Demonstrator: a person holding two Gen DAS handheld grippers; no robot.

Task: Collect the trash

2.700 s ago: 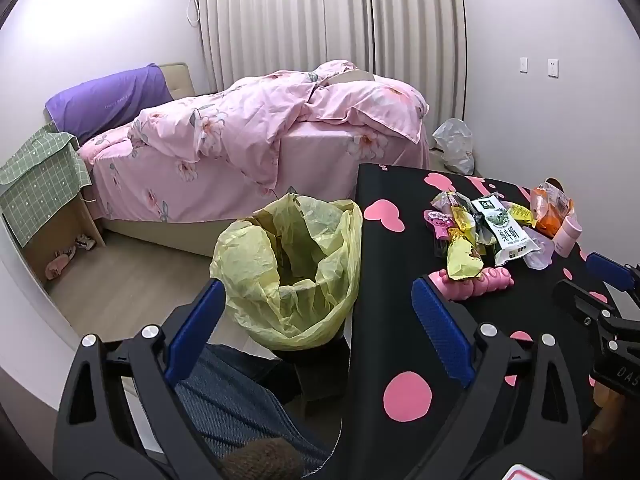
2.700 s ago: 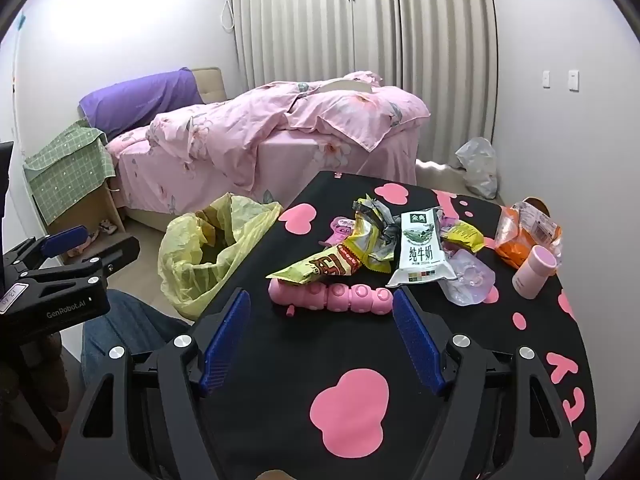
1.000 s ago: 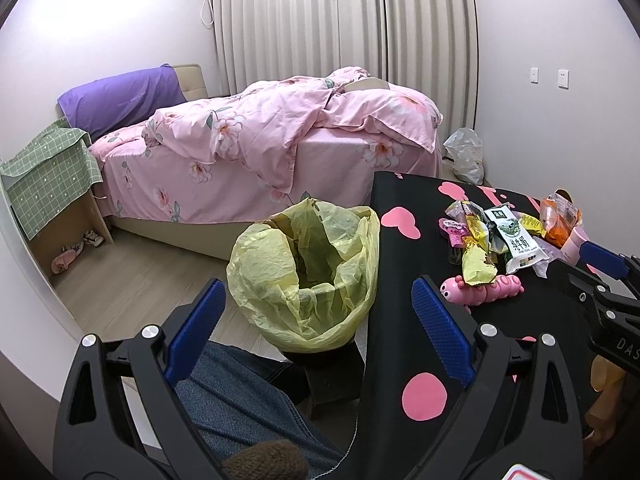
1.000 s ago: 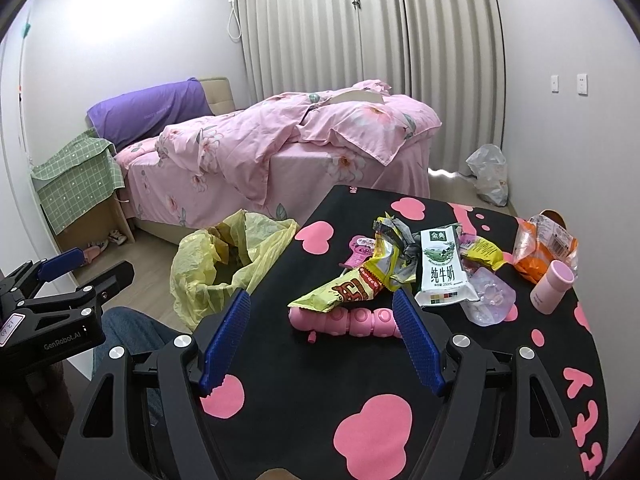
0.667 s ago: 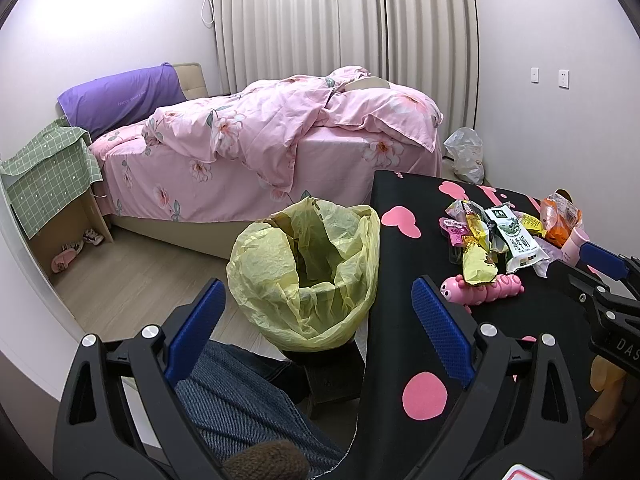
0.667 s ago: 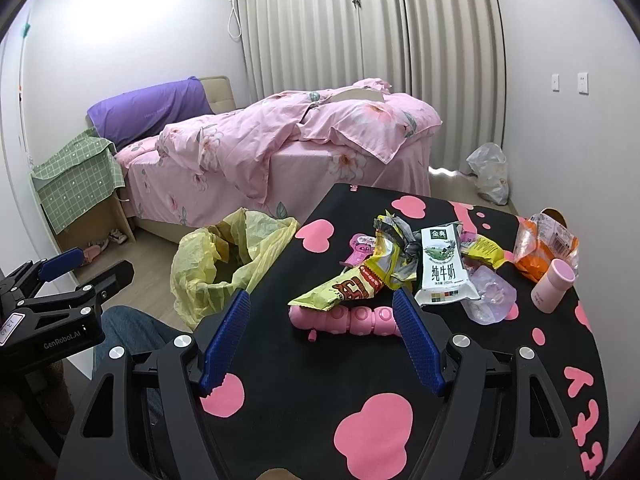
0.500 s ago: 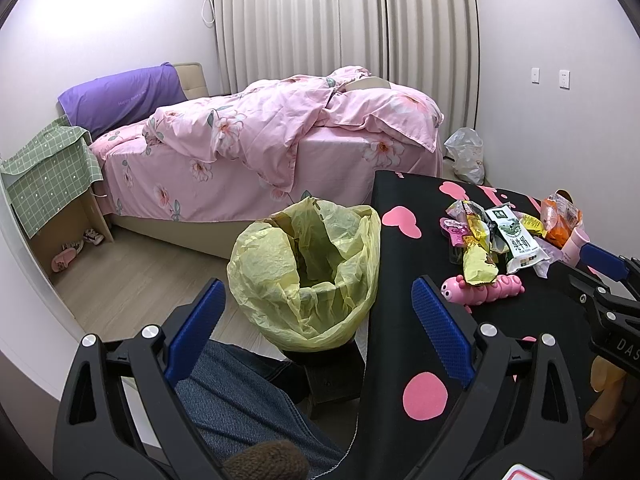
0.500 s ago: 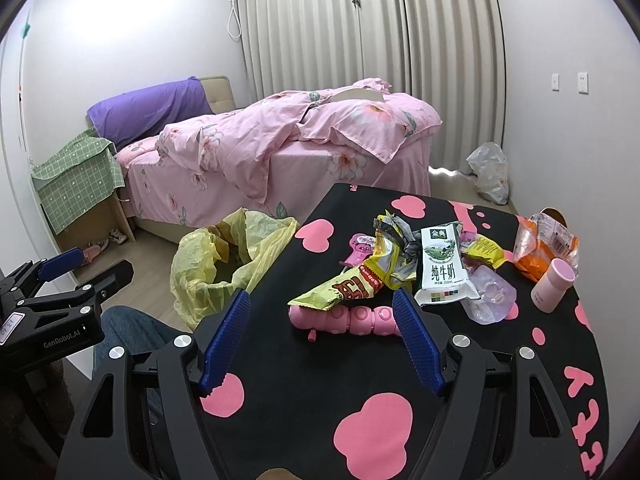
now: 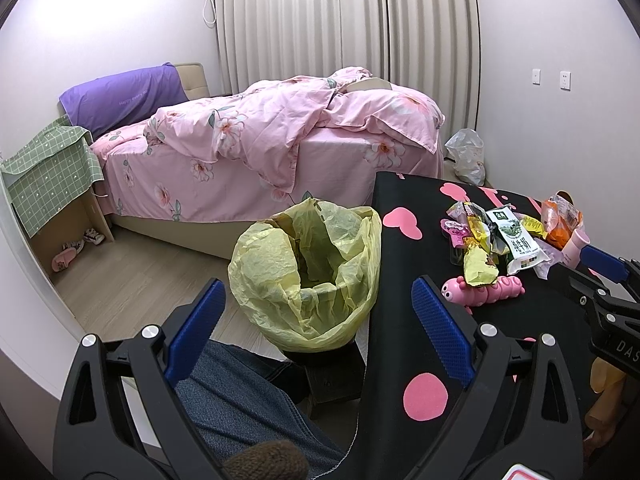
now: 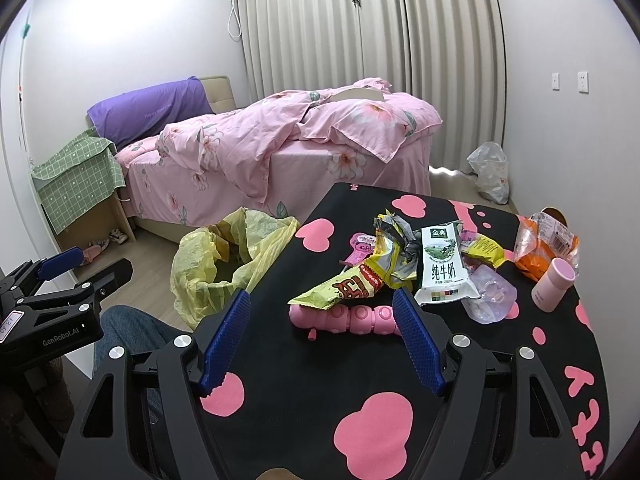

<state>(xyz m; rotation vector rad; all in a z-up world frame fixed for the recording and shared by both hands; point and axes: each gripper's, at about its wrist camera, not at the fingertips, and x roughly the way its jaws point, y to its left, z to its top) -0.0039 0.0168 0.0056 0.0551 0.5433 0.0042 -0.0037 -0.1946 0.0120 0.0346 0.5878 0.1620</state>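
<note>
- Both grippers hang spread wide and empty: the left gripper hovers above the gap between bin and table, and the right gripper sits over the near part of the table, whose black cloth carries pink hearts and dots.
- Ahead of the right gripper's blue pads, a pink caterpillar toy lies across the cloth, close to the tips but not between them.
- Resting partly on the toy is a yellow snack wrapper, the nearest piece in a pile of trash at mid-table.
- Behind it lie a white milk carton with green print, a crumpled silver-and-yellow wrapper and a small yellow packet.
- A clear plastic cup lies tipped just right of the carton; farther right stand a pink lidded cup and, touching it from behind, an orange snack bag.
- At the table's left edge stands a bin lined with a yellow bag, its mouth open; the left wrist view shows nothing clearly inside.
- The person's denim-clad leg shows under the left gripper.
- In the background, a bed with pink floral bedding runs along the curtained wall.
</note>
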